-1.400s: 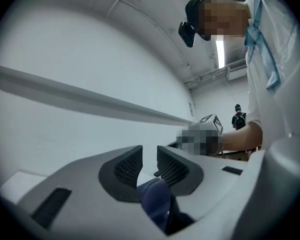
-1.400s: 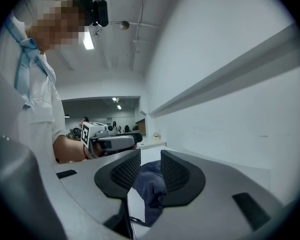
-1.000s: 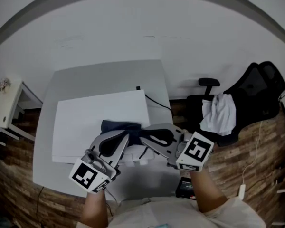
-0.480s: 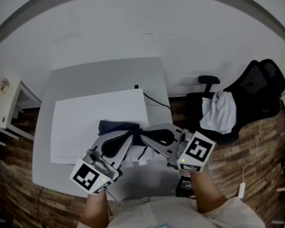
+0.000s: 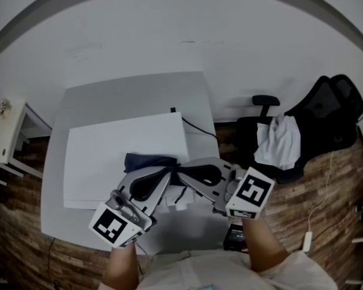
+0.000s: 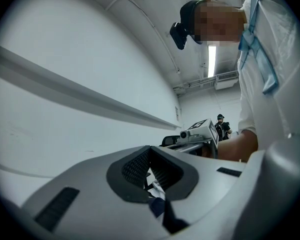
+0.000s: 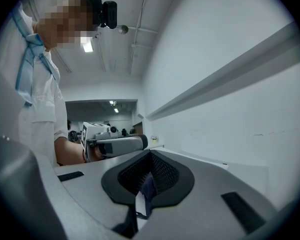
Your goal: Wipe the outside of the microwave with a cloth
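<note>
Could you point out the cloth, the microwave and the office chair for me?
cloth (image 5: 145,161): head view, the dark bunched part lying on the white top.
microwave (image 5: 118,150): head view, the bare white top panel.
office chair (image 5: 331,109): head view, the black backrest.

Most of the cloth (image 5: 146,161) lies hidden under the closed jaws of the left gripper (image 5: 168,173) and right gripper (image 5: 183,174) at the microwave's (image 5: 109,156) front edge. Each gripper view shows only a dark sliver of it at the pads. A white scrap (image 5: 176,197) below the jaws is too covered to identify, and the forearms (image 5: 263,246) are cut off by the head view's bottom edge.
</note>
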Available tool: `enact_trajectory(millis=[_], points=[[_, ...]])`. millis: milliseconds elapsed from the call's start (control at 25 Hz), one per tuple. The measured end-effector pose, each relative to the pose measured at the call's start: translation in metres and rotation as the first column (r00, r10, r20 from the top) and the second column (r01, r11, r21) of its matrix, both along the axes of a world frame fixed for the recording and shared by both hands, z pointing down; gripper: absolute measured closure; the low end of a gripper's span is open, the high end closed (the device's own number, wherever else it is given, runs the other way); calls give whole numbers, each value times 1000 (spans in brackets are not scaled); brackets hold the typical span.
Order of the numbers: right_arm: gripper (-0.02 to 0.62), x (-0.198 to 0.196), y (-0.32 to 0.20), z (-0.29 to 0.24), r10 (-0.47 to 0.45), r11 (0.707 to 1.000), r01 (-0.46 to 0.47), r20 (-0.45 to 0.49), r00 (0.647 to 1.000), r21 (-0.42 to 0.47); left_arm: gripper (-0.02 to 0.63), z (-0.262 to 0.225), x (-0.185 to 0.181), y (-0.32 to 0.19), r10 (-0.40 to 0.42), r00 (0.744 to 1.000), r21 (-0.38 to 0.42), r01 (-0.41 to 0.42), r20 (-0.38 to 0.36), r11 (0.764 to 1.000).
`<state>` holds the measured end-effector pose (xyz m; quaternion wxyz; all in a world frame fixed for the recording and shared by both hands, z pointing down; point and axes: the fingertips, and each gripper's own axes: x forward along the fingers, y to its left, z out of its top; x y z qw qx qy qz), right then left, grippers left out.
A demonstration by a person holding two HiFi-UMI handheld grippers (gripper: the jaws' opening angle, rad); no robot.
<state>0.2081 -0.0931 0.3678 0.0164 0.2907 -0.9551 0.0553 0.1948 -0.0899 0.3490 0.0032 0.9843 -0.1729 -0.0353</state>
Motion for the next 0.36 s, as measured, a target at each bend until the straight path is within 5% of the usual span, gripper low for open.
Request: enact_trajectory(millis=[360], points=[[563,-2,1,-2,-10,1000,10,-8,1000,-7,604,-5,0,2,12,1000,2,-12,-8,1000]])
